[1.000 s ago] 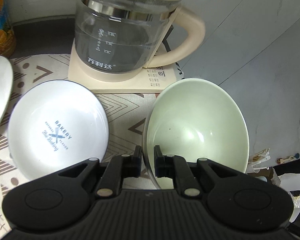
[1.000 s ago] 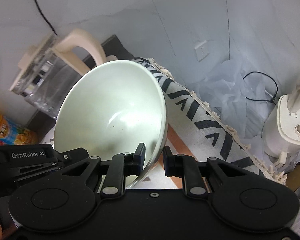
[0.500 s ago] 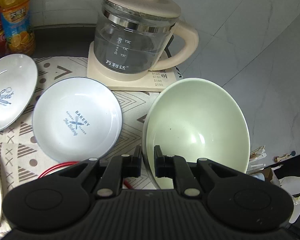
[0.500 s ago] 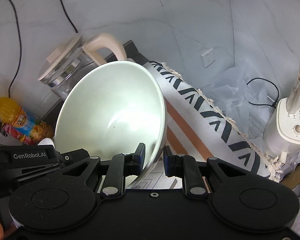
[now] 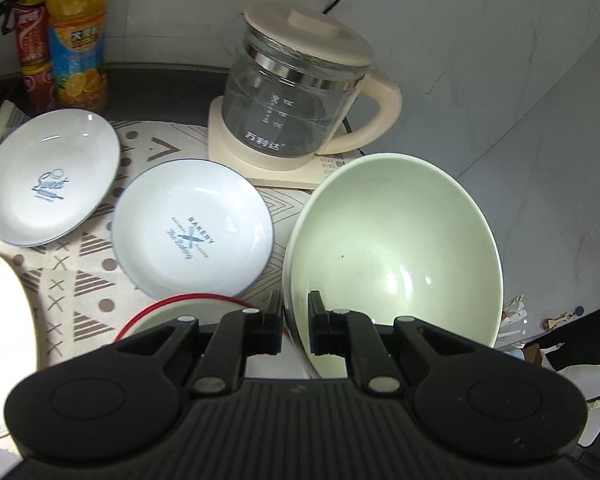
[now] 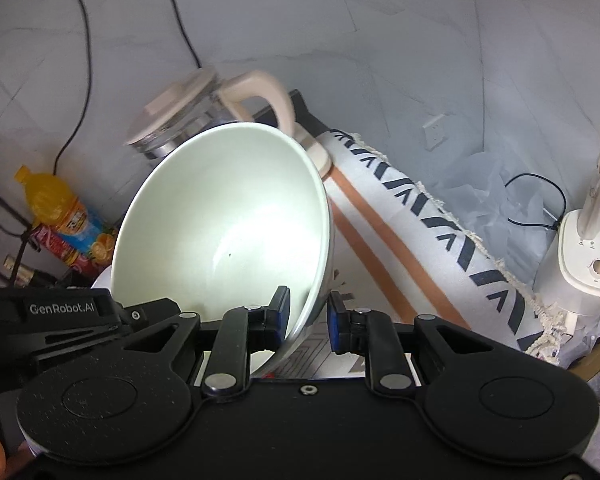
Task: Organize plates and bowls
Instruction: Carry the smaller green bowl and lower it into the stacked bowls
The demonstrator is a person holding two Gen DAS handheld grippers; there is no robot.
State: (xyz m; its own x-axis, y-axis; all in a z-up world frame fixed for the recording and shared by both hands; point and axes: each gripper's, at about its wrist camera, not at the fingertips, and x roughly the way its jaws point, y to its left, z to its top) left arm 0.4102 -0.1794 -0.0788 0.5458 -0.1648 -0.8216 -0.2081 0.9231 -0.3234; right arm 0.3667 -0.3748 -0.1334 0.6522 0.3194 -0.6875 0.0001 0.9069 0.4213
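Vs. a second ago: both claws up and back, more plates and bottles in view. Left claw clamped on green bowl rim, right claw clamped on opposite rim; bowl held tilted above tabletop, beside kettle and plate.

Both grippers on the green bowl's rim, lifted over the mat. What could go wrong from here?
1. Both the left gripper and right gripper pinch only the thin rim of the tilted green bowl; it may slip or twist out.
2. The glass kettle and BAKERY plate sit close by, so a drop or swing could hit them.
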